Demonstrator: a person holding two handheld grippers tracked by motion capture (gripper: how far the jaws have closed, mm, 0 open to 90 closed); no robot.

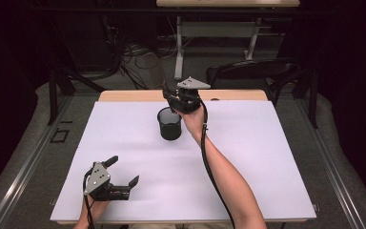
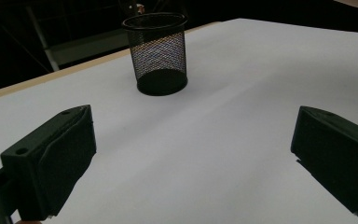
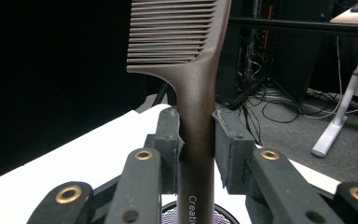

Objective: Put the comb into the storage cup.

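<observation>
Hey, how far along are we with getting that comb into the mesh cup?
Done: the right gripper is shut on the comb by its handle and has it above the mesh cup. In hand: the handle's lower end sits at the cup's rim, teeth pointing up. Left: probably lowering it in and letting go. The left gripper rests open on the table, holding nothing.

Left fingers point(image 2: 56, 158) apart, right clamped.
</observation>
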